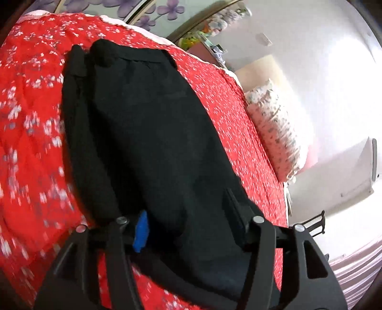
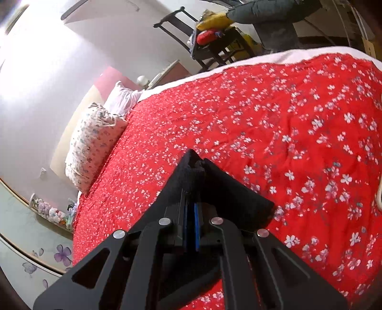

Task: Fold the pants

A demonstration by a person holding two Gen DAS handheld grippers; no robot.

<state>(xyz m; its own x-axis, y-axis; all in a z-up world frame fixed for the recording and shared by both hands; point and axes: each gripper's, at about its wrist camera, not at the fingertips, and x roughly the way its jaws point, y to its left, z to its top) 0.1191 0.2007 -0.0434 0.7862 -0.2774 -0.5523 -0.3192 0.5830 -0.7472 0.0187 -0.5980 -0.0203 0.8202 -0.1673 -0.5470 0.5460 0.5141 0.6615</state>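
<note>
Black pants (image 1: 143, 133) lie lengthwise on a red flowered bedspread (image 1: 28, 133), waistband at the far end. My left gripper (image 1: 188, 221) is open, its fingers (image 1: 140, 231) wide apart with the near end of the pants between them. In the right wrist view my right gripper (image 2: 191, 202) is shut on a fold of the black pants (image 2: 229, 190), which bunches around and beyond the blue pads (image 2: 197, 224) just above the bedspread (image 2: 286, 133).
A flowered pillow (image 1: 274, 133) lies at the bed's right edge, also in the right wrist view (image 2: 95, 143). A dark chair (image 2: 210, 47) with clutter stands beyond the bed. A wardrobe with purple flowers (image 1: 152, 14) is behind.
</note>
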